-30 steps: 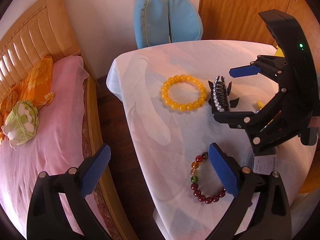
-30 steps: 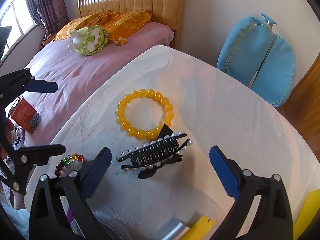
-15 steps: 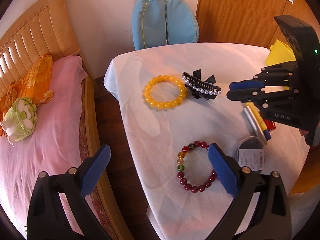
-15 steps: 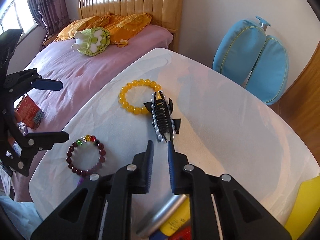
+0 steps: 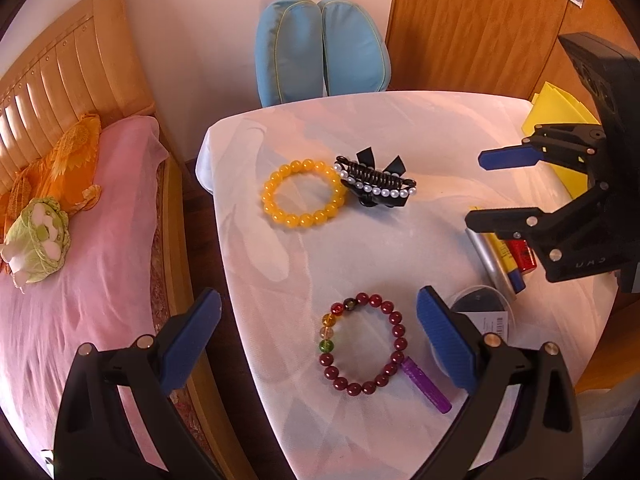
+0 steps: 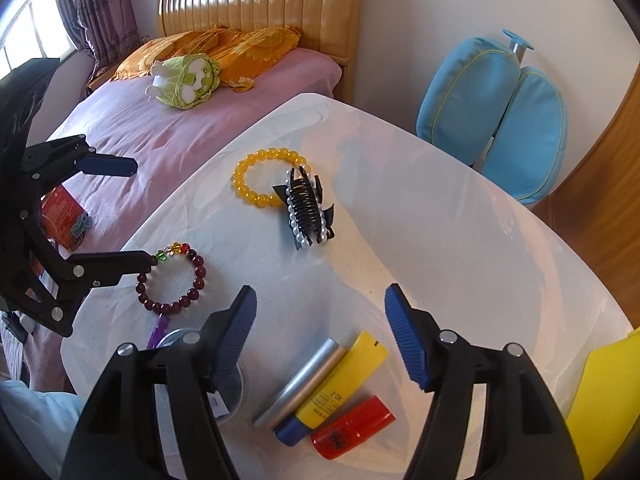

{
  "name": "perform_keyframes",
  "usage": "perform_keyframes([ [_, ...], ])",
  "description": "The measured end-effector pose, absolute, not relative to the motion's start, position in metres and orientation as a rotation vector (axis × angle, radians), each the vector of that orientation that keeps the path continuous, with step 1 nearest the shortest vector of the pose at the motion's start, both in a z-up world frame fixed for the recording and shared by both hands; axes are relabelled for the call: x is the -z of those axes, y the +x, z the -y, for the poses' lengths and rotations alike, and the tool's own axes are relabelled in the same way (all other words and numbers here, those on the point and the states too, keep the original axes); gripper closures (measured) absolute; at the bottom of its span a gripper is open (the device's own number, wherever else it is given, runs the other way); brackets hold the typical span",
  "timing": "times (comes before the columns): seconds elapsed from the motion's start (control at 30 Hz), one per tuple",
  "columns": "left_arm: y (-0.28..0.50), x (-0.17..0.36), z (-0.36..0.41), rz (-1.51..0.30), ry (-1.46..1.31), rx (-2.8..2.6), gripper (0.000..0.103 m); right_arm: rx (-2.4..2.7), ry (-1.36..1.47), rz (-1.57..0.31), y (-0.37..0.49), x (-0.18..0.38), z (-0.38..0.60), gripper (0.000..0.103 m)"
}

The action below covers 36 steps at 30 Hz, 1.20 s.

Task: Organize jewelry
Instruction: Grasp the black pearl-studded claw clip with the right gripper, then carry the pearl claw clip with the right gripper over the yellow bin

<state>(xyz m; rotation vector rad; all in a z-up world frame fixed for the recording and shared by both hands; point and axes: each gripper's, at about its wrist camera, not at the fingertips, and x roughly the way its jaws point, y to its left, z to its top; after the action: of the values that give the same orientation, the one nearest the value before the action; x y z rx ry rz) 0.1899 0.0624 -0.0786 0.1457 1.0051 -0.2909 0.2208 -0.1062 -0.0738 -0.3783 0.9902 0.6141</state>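
The right gripper (image 6: 320,332) was opening with nothing between its blue pads; the left gripper (image 5: 320,332) gaped empty. The black pearl-trimmed hair claw (image 6: 307,208) lay touching the yellow bead bracelet (image 6: 260,178) on the white tablecloth (image 6: 440,240).

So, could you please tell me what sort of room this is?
Most likely a bedroom: a bed with a wooden headboard and pillow stands right beside the cloth-covered table.

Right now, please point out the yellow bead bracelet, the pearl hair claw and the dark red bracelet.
yellow bead bracelet (image 5: 267,196): left wrist view, left beads.
pearl hair claw (image 6: 306,204): right wrist view, black teeth.
dark red bracelet (image 5: 398,330): left wrist view, right beads.
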Motion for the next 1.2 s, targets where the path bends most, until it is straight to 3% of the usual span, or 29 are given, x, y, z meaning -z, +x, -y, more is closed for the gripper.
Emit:
perform_keyframes([
  [0.43,0.226,0.087,-0.093,-1.015,0.206,0.342,0.007,-0.623,-0.403,-1.037,0.282,0.107,0.055,0.035],
  [0.5,0.228,0.09,-0.093,-1.018,0.208,0.353,0.007,-0.623,-0.41,-1.051,0.286,0.113,0.05,0.046],
  [0.53,0.229,0.09,-0.093,-1.018,0.205,0.355,0.007,-0.63,-0.415,-1.064,0.286,0.116,0.049,0.076],
  [0.83,0.223,0.078,-0.079,-0.999,0.179,0.392,0.007,-0.627,-0.366,-1.013,0.261,0.09,0.075,0.075],
  [1.2,0.209,0.059,0.009,-0.963,0.253,0.526,0.007,-0.519,-0.279,-1.032,0.193,0.067,0.17,0.075],
])
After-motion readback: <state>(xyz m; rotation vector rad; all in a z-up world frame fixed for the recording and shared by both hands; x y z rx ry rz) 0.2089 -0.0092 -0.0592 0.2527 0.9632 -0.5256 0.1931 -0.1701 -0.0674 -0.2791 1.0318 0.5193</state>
